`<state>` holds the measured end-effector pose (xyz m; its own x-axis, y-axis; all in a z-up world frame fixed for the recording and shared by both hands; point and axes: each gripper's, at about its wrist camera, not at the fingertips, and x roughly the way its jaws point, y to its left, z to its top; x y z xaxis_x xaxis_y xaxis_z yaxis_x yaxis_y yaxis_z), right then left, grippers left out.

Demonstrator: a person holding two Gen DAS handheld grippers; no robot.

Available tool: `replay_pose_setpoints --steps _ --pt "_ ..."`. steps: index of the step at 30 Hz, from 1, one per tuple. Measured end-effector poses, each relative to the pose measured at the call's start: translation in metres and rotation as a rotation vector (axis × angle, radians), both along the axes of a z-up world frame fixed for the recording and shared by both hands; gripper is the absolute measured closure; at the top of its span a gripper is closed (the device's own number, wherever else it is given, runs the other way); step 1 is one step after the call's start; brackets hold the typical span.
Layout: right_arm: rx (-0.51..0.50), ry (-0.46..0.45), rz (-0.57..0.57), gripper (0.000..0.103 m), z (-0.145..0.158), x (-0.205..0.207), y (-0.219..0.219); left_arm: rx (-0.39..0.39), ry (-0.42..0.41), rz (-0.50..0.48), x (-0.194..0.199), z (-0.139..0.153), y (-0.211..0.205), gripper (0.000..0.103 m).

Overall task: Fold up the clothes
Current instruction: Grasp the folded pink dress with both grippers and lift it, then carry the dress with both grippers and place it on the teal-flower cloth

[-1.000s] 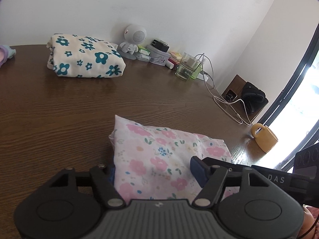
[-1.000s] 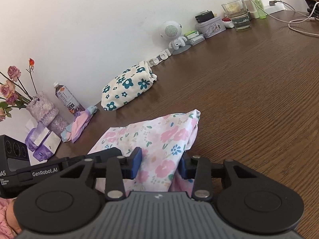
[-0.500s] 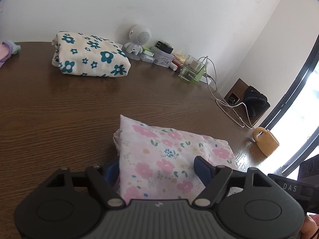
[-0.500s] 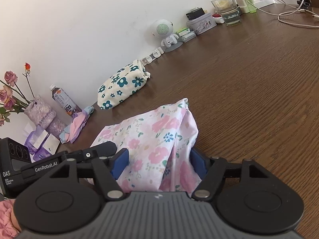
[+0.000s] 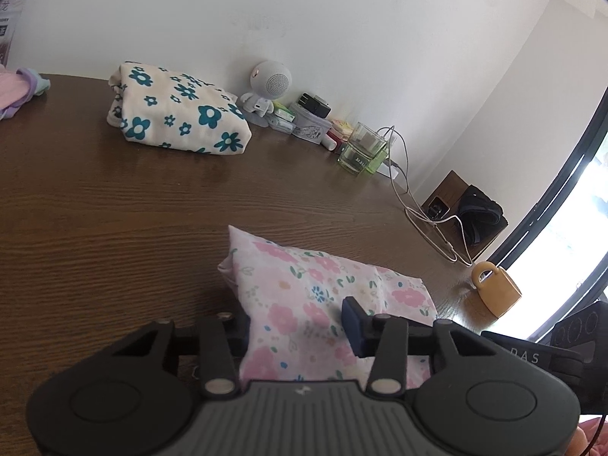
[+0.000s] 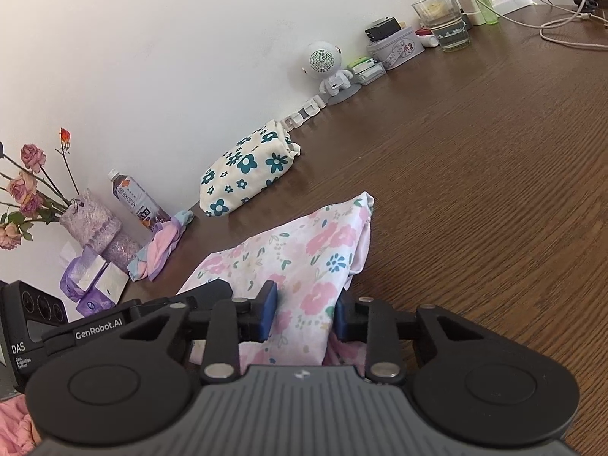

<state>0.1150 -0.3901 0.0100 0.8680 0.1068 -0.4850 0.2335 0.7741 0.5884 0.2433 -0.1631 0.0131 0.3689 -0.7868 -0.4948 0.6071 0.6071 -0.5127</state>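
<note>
Pink floral garment (image 5: 304, 304) before blue-flowered bundle (image 5: 178, 114)

Both cams sit right behind their grippers, low over the brown table (image 5: 95, 209), really close to the pink floral cloth (image 5: 304, 296) filling the bottom center of each frame. Left view faces the wall with the window at far right. Right view angles more leftward, flowers (image 6: 26, 190) at left edge. The 2 views share the teal-flowered bundle (image 6: 247, 171), the white speaker (image 5: 270, 79) and the glass (image 6: 444, 19).
</note>
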Motion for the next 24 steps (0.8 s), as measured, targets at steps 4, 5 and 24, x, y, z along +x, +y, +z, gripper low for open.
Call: replay_pose_setpoints --steps 4,5,24 --pt "0.014 -0.013 0.012 0.078 0.001 -0.002 -0.001 -0.019 -0.007 0.013 -0.005 0.002 0.003 0.067" --pt "0.019 -0.018 0.016 0.078 0.001 -0.003 -0.001 -0.024 -0.009 0.017 -0.006 0.003 0.004 0.067" --pt "-0.063 -0.135 0.172 0.078 0.081 0.054 -0.002 -0.182 -0.111 0.185 0.007 0.071 0.026 0.069"
